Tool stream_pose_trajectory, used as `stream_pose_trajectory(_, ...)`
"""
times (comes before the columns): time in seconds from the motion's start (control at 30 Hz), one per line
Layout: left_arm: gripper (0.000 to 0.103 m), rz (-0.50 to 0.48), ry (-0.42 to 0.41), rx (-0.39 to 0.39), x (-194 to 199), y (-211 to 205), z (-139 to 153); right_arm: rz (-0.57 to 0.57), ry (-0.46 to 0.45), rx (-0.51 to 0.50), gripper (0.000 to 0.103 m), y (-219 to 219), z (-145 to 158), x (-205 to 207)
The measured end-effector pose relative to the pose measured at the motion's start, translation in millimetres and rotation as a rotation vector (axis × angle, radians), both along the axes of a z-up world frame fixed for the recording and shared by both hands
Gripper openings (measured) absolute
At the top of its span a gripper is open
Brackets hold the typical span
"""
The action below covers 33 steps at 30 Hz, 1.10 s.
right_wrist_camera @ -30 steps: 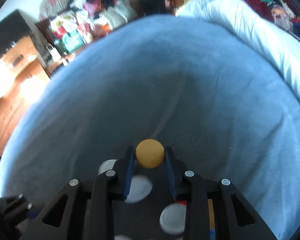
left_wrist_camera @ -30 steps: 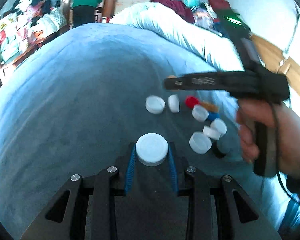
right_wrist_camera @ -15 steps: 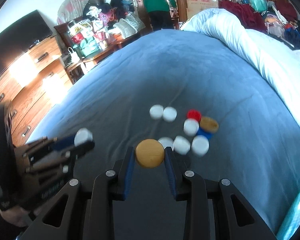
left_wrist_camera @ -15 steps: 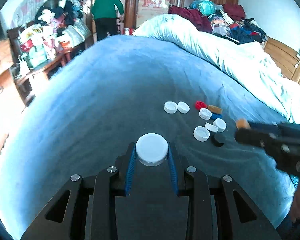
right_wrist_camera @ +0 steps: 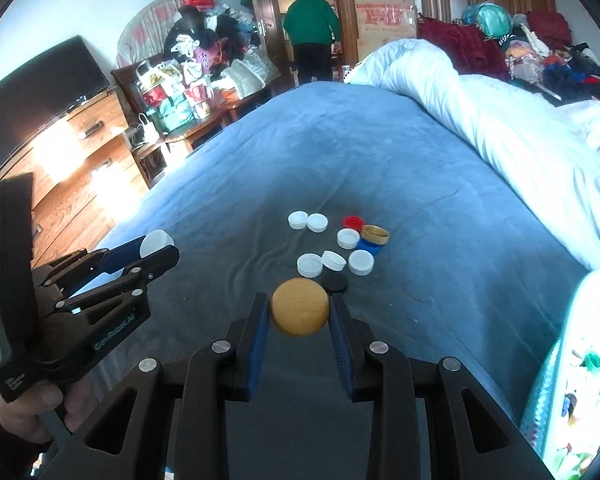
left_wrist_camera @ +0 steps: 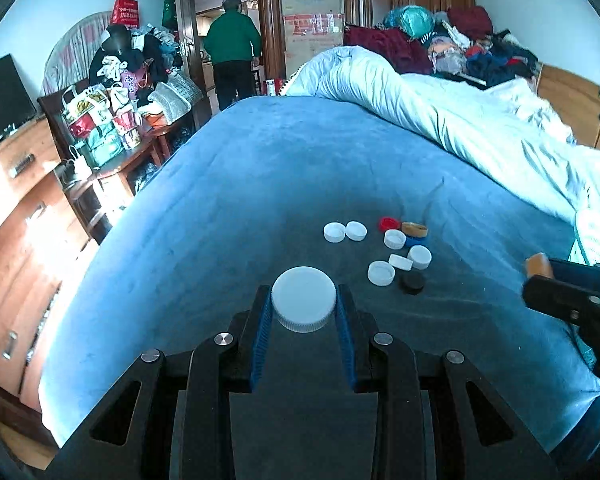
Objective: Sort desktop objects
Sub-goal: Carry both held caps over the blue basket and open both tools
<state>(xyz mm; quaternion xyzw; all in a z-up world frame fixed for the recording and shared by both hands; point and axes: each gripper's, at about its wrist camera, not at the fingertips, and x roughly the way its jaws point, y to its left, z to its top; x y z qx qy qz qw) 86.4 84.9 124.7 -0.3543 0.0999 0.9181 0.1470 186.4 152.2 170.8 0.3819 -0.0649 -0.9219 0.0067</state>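
The left gripper (left_wrist_camera: pixel 304 312) is clamping a white cap (left_wrist_camera: pixel 303 298) across its ribbed rim, jaws closed in on it, above the near part of the blue blanket (left_wrist_camera: pixel 260 168). The right gripper (right_wrist_camera: pixel 299 316) is pinching a gold cap (right_wrist_camera: pixel 299 306) the same way, edge to edge between the blue pads (right_wrist_camera: pixel 259 334).

Both caps are likely light, rigid plastic. The white cap's knurled rim is giving the pads purchase; the gold cap's smoother edge looks more apt to slip. Gripping across the full diameter is probably the safest hold.

Each gripper is pointing forward and tilting downward over the bed. In the right wrist view a hand (right_wrist_camera: pixel 28 404) is holding the left tool at the near left.

Farther out, the loose caps (right_wrist_camera: pixel 336 244) are lying clustered on the blanket: white ones, a black cap (right_wrist_camera: pixel 334 281), a red cap (right_wrist_camera: pixel 353 222), a blue one and a second gold cap (right_wrist_camera: pixel 375 234). At the far right a pale duvet (right_wrist_camera: pixel 480 120) is lying bunched.
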Motion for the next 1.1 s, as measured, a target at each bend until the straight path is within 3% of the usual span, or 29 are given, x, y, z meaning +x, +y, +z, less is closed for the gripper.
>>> stream_pose_trajectory(0.13,0.026,0.012,0.027,-0.089,10,16,4,-0.015,0.022,0.006,0.033,5,9,21)
stream_pose_trajectory(0.33,0.026,-0.010,0.052,-0.135,25,37,14,-0.043,0.062,0.019,0.033,16,23,45)
stream_pose_trajectory(0.87,0.026,-0.165,0.065,-0.165,63,122,35,-0.226,0.156,-0.016,0.033,103,47,114)
stream_pose_trajectory(1.1,0.026,-0.296,0.020,-0.133,81,183,45,-0.338,0.170,-0.025,0.033,148,48,148)
